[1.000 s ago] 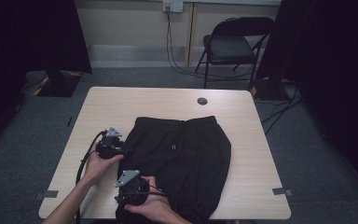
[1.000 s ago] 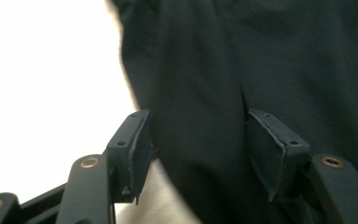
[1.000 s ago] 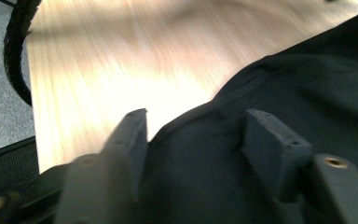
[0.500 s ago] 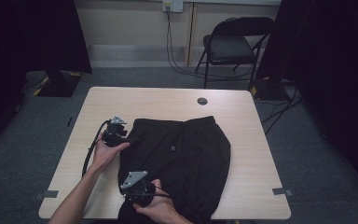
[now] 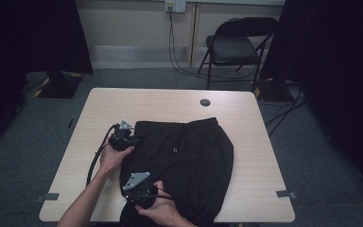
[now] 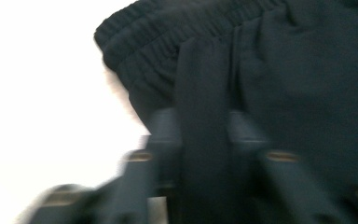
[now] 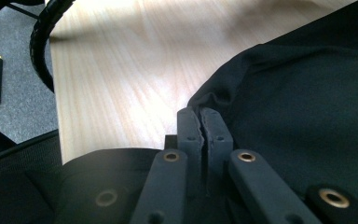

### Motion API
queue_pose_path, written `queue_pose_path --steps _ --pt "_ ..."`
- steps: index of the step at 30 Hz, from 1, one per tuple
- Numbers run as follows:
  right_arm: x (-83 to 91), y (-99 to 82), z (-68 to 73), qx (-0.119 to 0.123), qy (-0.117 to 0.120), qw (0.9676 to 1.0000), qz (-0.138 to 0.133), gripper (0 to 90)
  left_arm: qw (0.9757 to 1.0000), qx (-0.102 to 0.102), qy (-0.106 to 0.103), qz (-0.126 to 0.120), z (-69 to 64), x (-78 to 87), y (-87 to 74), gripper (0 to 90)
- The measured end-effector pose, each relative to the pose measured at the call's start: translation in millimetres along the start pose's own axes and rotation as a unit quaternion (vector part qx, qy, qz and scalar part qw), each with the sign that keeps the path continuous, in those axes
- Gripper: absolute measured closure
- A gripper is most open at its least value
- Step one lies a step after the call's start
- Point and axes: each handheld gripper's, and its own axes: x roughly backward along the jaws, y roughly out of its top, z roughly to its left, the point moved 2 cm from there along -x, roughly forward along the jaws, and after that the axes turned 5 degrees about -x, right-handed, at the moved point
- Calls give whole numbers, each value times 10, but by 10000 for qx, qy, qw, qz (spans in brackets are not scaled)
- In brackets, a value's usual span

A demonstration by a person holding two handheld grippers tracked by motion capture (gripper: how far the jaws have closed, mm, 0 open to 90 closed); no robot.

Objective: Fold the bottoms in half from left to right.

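- High view: black shorts (image 5: 189, 165) lie flat on the table (image 5: 123, 101), waistband toward the far edge, legs hanging off the near edge. Left gripper (image 5: 123, 137) sits at the shorts' left waistband corner; right gripper (image 5: 139, 189) sits lower on the same left side, near the hem.
- High view, room: bare tabletop left of and beyond the shorts, with a small round dark thing (image 5: 205, 102) past the waistband. Folding chair (image 5: 238, 47) stands well behind the table, out of the way.
- Left gripper view: blurred. Jaws have just been closing, and a fold of shorts (image 6: 200, 140) fabric below the ribbed waistband runs between them; it looks pinched.
- Right gripper view: jaws nearly together, with a thin edge of shorts (image 7: 307, 93) cloth clamped between the pads (image 7: 189, 126). Bare wood lies left of that edge.
- Step, as I judge it: both left-side grab points are taken, ready for a fold.
- Next move likely calls for lifting both grips together and carrying the left edge right across the shorts, keeping the cloth taut. Risk: thin pinch slipping.
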Motion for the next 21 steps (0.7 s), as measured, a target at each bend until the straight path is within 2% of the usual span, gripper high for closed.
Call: queue_pose_path --steps 1,2,3,5,7,8,9,10,12,13,14,15,17,18,19,20,21 --pt "5 14 -4 -37 0 10000 -51 876 9994 273 -200 -113 24 4 -14 883" --pt "16 22 -5 -30 7 10000 -71 877 9982 462 -313 -236 55 21 -19 885" --pt "16 22 -5 -30 7 10000 -71 877 9982 462 -313 -236 55 21 -19 887" --pt "90 78 -2 -51 11 9997 -225 877 9960 645 -446 -429 115 104 14 888" --pt "125 109 -5 -50 17 9996 -273 877 9958 633 -460 -473 120 140 46 888" --pt "164 145 -10 -30 22 9994 -337 877 9952 644 -470 -570 123 190 95 888" --pt "255 231 -12 -66 47 9987 -496 877 9931 720 -545 -749 138 259 153 888" --pt "290 264 -10 -60 54 9984 -560 877 9922 756 -549 -829 152 314 208 888" --pt "408 363 1 -6 40 9972 -742 877 9911 771 -483 -975 176 414 305 888" --pt "463 408 4 11 41 9968 -802 878 9897 803 -490 -1082 193 469 355 888" --pt "463 408 4 11 41 9968 -802 878 9897 803 -490 -1082 193 469 355 888" --pt "520 456 6 31 42 9961 -886 878 9881 839 -488 -1189 210 524 406 888" --pt "702 612 -3 33 23 9934 -1147 877 9868 843 -411 -1319 245 636 506 888" --pt "758 666 -6 74 3 9926 -1210 878 9857 853 -332 -1412 278 745 599 888" --pt "815 721 -9 93 4 9919 -1264 878 9844 865 -319 -1496 289 789 632 888" --pt "857 762 -12 109 -8 9913 -1315 878 9844 865 -319 -1496 289 789 632 888" --pt "857 762 -12 109 -8 9913 -1315 878 9830 871 -313 -1584 309 860 679 888"
